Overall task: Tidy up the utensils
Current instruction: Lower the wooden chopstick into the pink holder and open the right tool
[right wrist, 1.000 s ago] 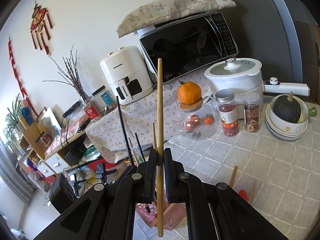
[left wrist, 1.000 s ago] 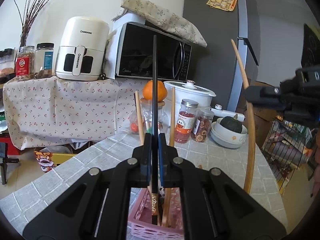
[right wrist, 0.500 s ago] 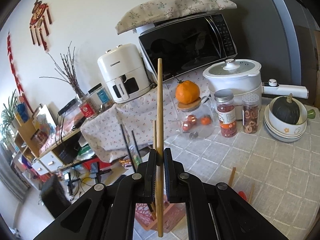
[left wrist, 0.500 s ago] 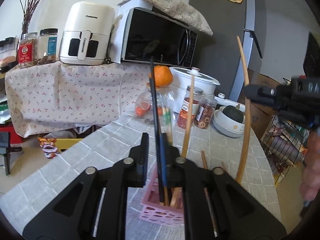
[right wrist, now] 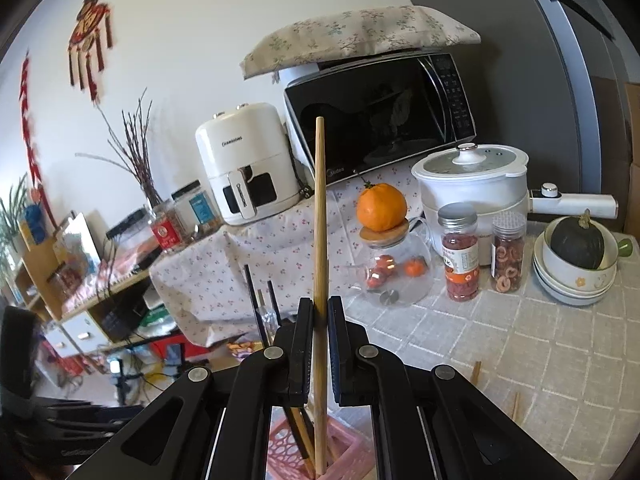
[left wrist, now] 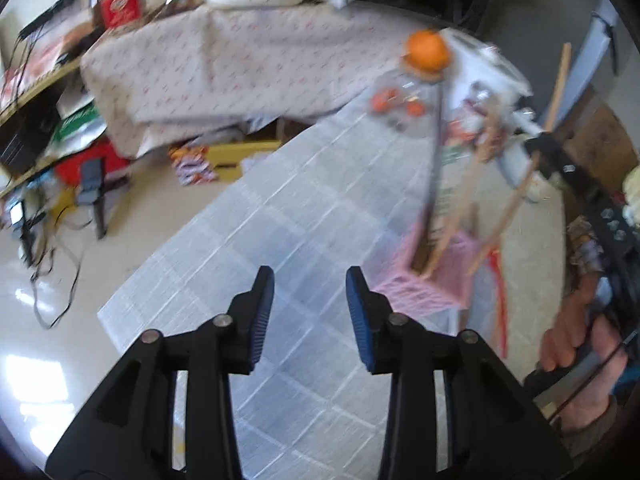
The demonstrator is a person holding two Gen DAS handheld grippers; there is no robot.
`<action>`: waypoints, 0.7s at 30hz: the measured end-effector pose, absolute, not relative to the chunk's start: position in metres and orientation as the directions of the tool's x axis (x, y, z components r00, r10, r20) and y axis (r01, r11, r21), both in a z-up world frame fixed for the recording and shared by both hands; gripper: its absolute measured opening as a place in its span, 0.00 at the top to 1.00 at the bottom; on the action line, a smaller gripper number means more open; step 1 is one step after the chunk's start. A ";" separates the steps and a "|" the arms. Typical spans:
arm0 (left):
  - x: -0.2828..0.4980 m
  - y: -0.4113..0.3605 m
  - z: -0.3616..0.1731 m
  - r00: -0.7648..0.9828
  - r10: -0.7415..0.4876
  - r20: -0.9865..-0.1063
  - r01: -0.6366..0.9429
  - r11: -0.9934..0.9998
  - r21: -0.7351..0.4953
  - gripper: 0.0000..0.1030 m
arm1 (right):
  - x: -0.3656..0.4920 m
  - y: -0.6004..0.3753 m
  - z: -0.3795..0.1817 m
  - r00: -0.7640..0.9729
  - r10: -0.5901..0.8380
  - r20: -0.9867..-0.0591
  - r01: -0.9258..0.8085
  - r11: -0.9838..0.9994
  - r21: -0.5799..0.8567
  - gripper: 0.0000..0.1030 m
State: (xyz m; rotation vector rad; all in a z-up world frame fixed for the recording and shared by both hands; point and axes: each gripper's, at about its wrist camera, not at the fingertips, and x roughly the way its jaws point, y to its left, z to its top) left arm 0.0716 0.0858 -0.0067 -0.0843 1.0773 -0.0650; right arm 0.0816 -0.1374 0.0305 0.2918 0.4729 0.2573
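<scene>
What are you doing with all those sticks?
Someone is sorting chopsticks into a small pink plastic basket on the grey tiled tablecloth. The right gripper is clamped on a long wooden chopstick, held upright with its lower end down in the basket. The left gripper is open and holds nothing. A black chopstick and other wooden ones already stand inside.

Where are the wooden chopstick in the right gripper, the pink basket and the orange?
wooden chopstick [right wrist: 319, 240], right wrist view, mid-shaft above the jaws.
pink basket [left wrist: 404, 286], left wrist view, its near side wall.
orange [right wrist: 381, 207], right wrist view, centre of the fruit.
</scene>
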 end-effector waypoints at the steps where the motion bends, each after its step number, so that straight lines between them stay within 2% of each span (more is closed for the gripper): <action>1: 0.074 0.090 -0.012 0.454 -0.085 -0.887 -0.002 0.995 -0.096 0.62 | 0.082 -0.133 0.029 0.861 0.303 -0.409 -0.176 0.931 0.320 0.93; 13: 0.076 0.082 -0.008 0.455 -0.120 -0.882 0.036 0.993 -0.116 0.60 | 0.075 -0.110 0.009 0.866 0.269 -0.422 -0.194 0.958 0.213 0.93; 21: 0.078 0.085 -0.001 0.485 -0.138 -0.863 0.036 0.990 -0.138 0.60 | 0.073 -0.103 -0.002 0.863 0.263 -0.431 -0.195 0.961 0.195 0.93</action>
